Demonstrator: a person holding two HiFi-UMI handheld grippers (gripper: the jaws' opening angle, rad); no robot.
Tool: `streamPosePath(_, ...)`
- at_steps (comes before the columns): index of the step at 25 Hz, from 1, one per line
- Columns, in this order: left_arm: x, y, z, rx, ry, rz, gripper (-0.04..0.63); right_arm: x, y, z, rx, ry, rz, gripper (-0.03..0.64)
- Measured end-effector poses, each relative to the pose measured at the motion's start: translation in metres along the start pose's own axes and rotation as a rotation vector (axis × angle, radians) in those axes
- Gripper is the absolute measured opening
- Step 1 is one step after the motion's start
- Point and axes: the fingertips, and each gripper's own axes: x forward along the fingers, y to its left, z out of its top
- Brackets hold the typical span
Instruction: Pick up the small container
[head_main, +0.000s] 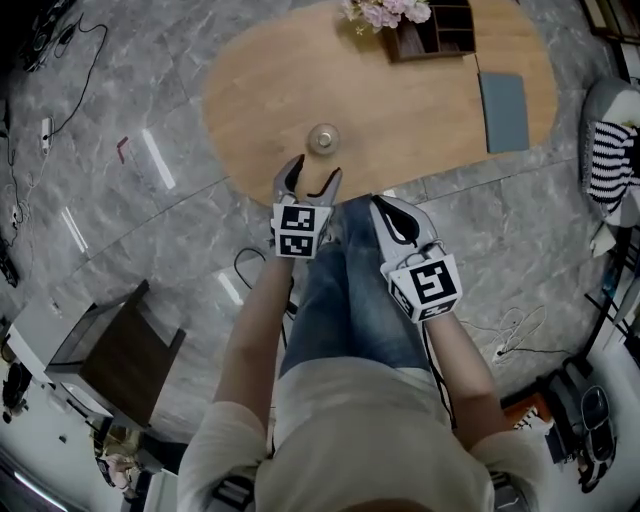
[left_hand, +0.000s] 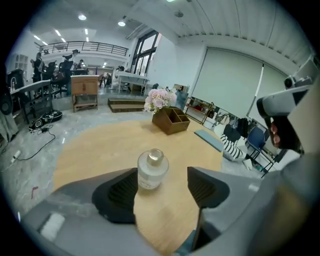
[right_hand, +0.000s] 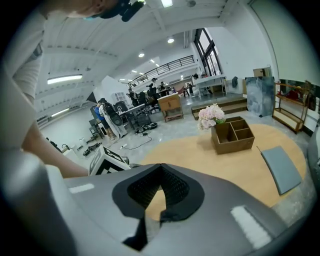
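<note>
The small container (head_main: 323, 138) is a clear glass bottle with a metal cap, upright near the front edge of the oval wooden table (head_main: 260, 90). My left gripper (head_main: 314, 176) stands open just short of it, over the table's edge. In the left gripper view the bottle (left_hand: 151, 170) stands just beyond the tips, nearer the left pad (left_hand: 121, 191), and neither pad presses on it. My right gripper (head_main: 388, 207) hangs over the person's jeans, off the table, with its jaws shut on nothing (right_hand: 161, 170).
A wooden organiser (head_main: 437, 30) with pink flowers (head_main: 386, 12) stands at the table's far side, a grey pad (head_main: 503, 110) to its right. A dark stand (head_main: 120, 352) and cables lie on the floor at left. A striped cloth (head_main: 608, 160) rests on a chair at right.
</note>
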Motion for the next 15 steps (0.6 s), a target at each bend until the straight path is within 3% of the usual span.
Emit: streamPosePath(15, 0.083, 0.028, -0.006, 0.104, -0.034, 0.083, 0.38, 0.038, -0.031, -0.044, 0.066, 0.052, 0.02, -0.002)
